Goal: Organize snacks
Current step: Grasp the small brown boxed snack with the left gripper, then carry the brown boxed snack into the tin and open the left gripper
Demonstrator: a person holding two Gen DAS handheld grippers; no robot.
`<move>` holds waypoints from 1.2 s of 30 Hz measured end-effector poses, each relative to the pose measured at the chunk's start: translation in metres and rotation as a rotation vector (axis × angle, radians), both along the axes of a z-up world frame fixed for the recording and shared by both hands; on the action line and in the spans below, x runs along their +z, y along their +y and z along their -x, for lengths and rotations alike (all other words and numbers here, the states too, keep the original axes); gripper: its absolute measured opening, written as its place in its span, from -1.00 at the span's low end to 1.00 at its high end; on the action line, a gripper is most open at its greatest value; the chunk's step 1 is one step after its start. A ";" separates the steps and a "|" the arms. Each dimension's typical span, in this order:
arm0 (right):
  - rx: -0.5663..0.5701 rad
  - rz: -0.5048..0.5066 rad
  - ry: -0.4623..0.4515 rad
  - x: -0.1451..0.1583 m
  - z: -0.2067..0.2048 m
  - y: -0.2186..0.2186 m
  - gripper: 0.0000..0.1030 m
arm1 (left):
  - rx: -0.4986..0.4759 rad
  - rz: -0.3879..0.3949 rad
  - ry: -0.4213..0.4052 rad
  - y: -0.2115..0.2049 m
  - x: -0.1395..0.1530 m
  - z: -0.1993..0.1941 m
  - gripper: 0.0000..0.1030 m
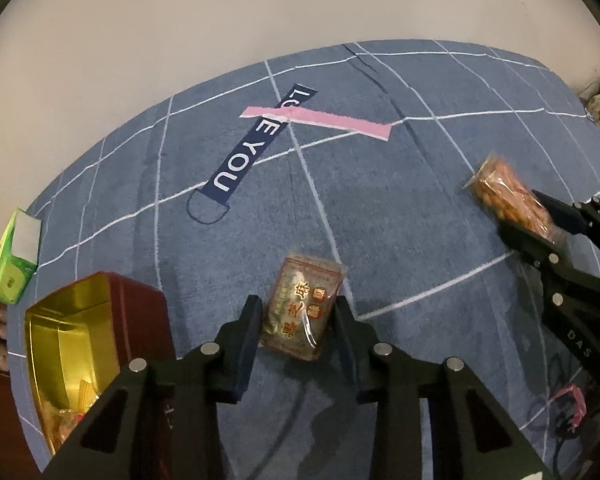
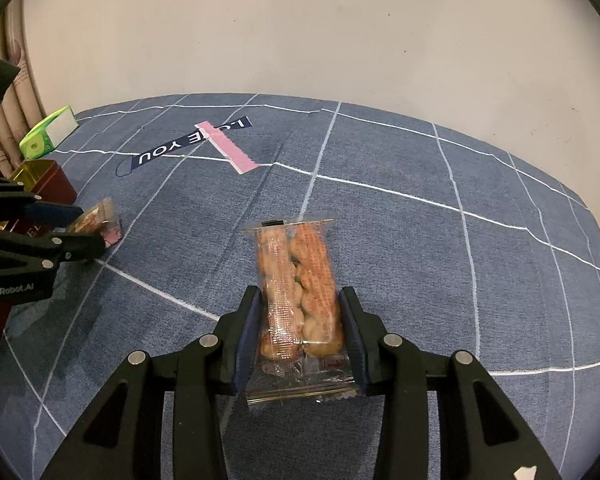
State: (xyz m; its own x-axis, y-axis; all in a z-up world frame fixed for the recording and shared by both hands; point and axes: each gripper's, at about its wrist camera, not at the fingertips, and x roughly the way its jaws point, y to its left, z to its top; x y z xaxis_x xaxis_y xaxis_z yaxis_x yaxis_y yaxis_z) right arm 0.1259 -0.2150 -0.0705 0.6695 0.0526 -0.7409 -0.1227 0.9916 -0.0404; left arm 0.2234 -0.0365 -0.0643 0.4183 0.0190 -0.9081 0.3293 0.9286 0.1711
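**Two grippers, a snack packet in each**

Nearest the left wrist camera, the left gripper has its pads pressed against both sides of a clear packet with red and gold print, which lies low on the blue checked cloth. In the right wrist view the right gripper likewise clamps a clear bag of orange-brown snacks, its jaws narrowed onto the bag's sides, the sealed end poking back toward the camera.

The cloth fills most of both views, crossed by thin white lines. In the left wrist view, a dark red tin with a gold inside stands open at 8 o'clock, just beside the left gripper, with a few wrapped snacks in its bottom. A green and white box lies at 9 o'clock, near the cloth's edge. A navy strip printed "LOVE YOU" runs toward 12 o'clock, with pink tape stuck across it. The right gripper and its bag appear at 3 o'clock, well apart from the tin.
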 end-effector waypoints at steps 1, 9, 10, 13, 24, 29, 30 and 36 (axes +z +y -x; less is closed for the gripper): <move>0.000 0.000 0.000 0.000 0.000 0.000 -0.28 | 0.004 0.003 0.006 0.001 0.000 0.001 -0.31; 0.000 0.001 0.000 0.000 0.000 0.000 -0.28 | 0.042 0.045 0.021 0.009 0.016 0.015 -0.31; 0.000 0.000 0.000 0.000 0.000 0.000 -0.28 | 0.047 0.050 0.021 0.010 0.019 0.017 -0.31; 0.000 0.001 0.000 0.000 0.000 0.000 -0.28 | 0.063 0.059 0.018 0.014 0.026 0.023 -0.31; -0.003 0.017 -0.001 0.000 0.001 0.003 -0.28 | 0.116 0.078 -0.025 0.037 0.064 0.052 -0.31; -0.029 0.009 0.000 0.000 0.001 0.003 -0.28 | 0.146 0.081 -0.051 0.057 0.079 0.066 -0.31; -0.034 0.013 -0.001 0.000 0.001 0.004 -0.28 | 0.153 0.081 -0.055 0.061 0.082 0.070 -0.31; -0.074 0.013 -0.001 0.000 0.001 0.008 -0.29 | 0.208 0.065 -0.077 0.094 0.091 0.078 -0.31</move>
